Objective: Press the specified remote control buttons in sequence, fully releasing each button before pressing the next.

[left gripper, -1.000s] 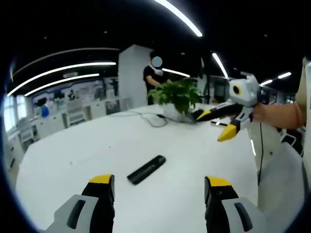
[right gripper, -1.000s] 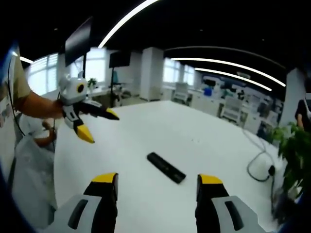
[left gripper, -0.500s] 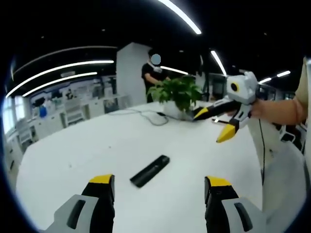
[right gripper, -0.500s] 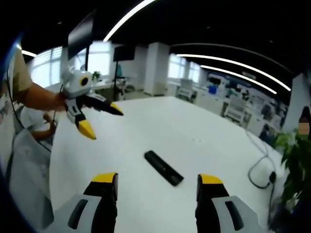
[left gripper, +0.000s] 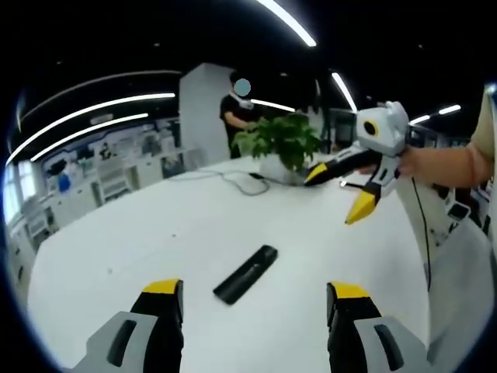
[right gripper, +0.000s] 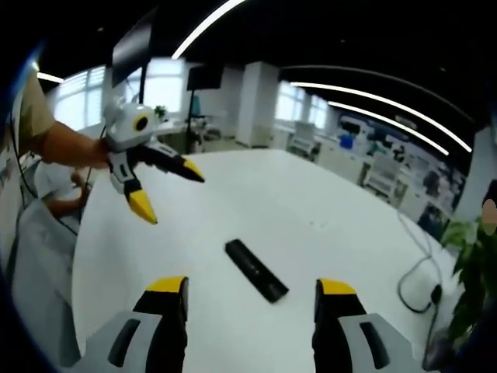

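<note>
A black remote control [left gripper: 246, 273] lies flat on the white table [left gripper: 140, 233], a little beyond my left gripper [left gripper: 252, 299], whose yellow-tipped jaws stand wide apart with nothing between them. From the right, my right gripper [left gripper: 334, 193] hangs in the air above the table, open, held by a hand. In the right gripper view the same remote [right gripper: 255, 270] lies just ahead of the open right gripper [right gripper: 252, 295]. There the left gripper [right gripper: 169, 190] reaches in from the left, open, above the table [right gripper: 311, 202].
A potted green plant [left gripper: 284, 148] stands at the table's far side with a cable [left gripper: 233, 180] running beside it. A person [left gripper: 237, 116] stands behind the plant. The plant [right gripper: 474, 272] and cable [right gripper: 415, 272] also sit at the right of the right gripper view. Office desks fill the background.
Both views have drifted slightly; the remote sits a touch closer and more central. Each gripper seen in the other's view has dipped a little toward the table. Jaws stay open.
</note>
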Motion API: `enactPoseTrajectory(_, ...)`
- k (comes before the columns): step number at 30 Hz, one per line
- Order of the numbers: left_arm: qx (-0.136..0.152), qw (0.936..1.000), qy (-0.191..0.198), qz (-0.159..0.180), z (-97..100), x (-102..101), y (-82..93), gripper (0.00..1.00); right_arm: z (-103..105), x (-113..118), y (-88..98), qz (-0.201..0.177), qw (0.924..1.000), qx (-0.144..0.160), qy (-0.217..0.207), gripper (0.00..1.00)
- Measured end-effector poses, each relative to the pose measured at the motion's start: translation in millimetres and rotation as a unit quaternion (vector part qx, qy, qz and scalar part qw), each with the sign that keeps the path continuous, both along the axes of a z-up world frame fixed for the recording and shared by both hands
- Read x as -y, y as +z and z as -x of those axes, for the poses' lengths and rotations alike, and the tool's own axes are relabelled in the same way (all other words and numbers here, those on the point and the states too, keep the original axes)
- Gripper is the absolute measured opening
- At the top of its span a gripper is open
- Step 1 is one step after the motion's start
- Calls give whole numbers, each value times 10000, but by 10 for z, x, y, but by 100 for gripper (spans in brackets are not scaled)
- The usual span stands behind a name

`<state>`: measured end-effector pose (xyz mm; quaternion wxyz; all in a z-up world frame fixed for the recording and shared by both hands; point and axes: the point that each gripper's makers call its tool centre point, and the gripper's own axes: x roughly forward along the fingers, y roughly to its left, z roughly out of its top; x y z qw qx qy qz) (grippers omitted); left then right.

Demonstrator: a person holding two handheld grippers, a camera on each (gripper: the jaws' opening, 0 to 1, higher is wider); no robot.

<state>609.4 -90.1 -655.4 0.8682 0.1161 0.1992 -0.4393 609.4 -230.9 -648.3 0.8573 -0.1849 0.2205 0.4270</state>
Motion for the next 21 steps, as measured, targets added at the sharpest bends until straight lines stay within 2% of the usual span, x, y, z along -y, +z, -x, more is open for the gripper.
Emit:
enactPoseTrajectory(11,-14,9998,-173,-126,-74,90,-64,77,-93,-40,-50,140,9997,-38,211,64)
enactPoseTrajectory(21,-4,9983,-388,-444,-159,119,-181,77,-184,-45,-147,263,9989,-147,362,64)
